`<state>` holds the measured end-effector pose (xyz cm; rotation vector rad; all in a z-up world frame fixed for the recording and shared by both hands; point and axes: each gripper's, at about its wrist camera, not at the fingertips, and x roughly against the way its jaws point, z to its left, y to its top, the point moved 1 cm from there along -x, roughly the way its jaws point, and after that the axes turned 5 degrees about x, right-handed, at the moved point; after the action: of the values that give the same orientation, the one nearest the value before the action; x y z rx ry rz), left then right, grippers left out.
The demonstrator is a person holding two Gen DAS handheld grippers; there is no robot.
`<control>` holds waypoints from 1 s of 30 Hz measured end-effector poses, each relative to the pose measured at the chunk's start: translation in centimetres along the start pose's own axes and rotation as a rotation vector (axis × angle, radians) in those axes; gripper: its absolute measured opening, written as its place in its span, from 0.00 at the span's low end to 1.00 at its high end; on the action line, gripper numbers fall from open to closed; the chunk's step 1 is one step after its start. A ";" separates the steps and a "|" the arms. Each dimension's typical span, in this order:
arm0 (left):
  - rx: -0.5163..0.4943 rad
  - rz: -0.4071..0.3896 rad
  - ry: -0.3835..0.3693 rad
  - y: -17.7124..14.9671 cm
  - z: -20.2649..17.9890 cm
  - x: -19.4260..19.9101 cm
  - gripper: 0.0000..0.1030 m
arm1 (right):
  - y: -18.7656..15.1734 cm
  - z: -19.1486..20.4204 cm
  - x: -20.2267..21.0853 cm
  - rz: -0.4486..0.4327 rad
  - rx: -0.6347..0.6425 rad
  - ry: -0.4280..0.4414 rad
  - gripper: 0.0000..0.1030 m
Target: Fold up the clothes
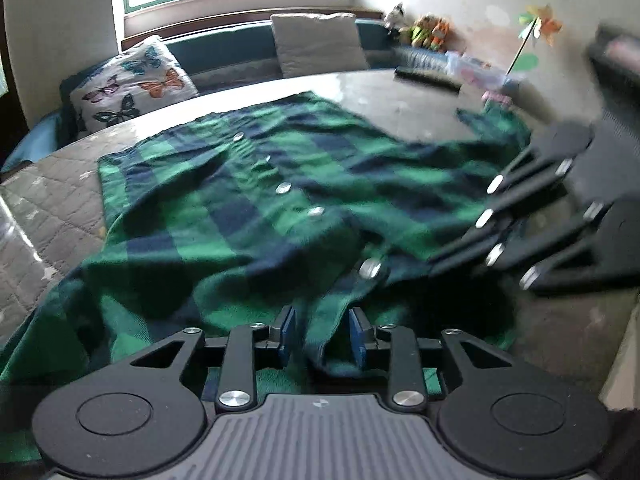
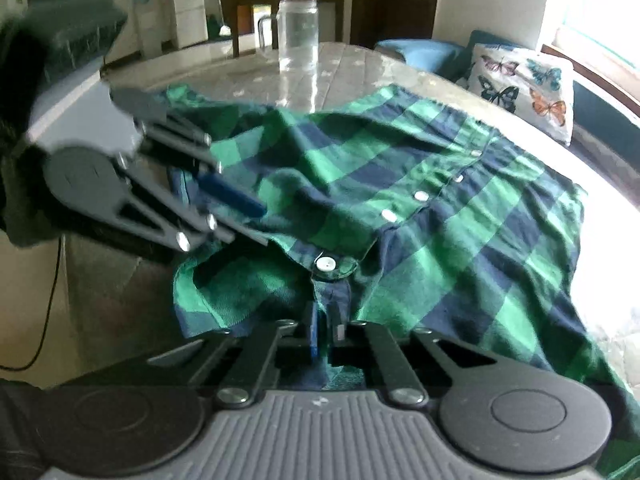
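A green and navy plaid shirt point(image 1: 240, 208) lies button side up, spread over the quilted grey table point(image 1: 52, 200). My left gripper point(image 1: 321, 338) is at the shirt's near edge, and a fold of the collar stands between its blue pads point(image 1: 286, 336). A gap shows beside the left pad, so the jaws are open. In the right wrist view my right gripper point(image 2: 324, 334) is shut on the collar band of the shirt point(image 2: 420, 220), just below the top button point(image 2: 326, 265). Each gripper shows in the other's view: the right gripper point(image 1: 434, 266) and the left gripper point(image 2: 256, 220), both low over the cloth.
A glass jar with a handle point(image 2: 298, 36) stands on the table beyond the shirt. A dark flat object point(image 1: 426, 78) and a pinwheel point(image 1: 538, 26) sit at the far edge. A butterfly pillow point(image 1: 132, 84) and a grey cushion point(image 1: 318, 42) lie on the bench under the window.
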<state>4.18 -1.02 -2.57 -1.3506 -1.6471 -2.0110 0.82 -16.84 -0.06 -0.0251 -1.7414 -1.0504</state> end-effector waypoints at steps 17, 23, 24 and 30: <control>-0.146 0.000 -0.062 -1.5 -2.0 1.1 0.05 | -0.2 -0.7 2.5 -0.024 -0.013 0.103 0.14; -0.156 -0.018 -0.101 -0.7 -1.6 2.7 0.07 | -0.2 -2.9 1.3 -0.049 -0.132 0.056 0.16; -0.157 -0.032 -0.107 -0.6 -1.7 3.3 0.07 | -0.6 -2.9 0.7 -0.035 -0.144 0.064 0.16; -0.089 -0.134 -0.138 2.5 -2.0 3.7 0.08 | -3.2 -2.6 1.0 -0.042 -0.209 0.075 0.17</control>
<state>2.73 -2.31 1.94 -1.4758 -1.7696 -2.1332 0.82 -20.87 -1.15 -0.0795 -1.5649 -1.2453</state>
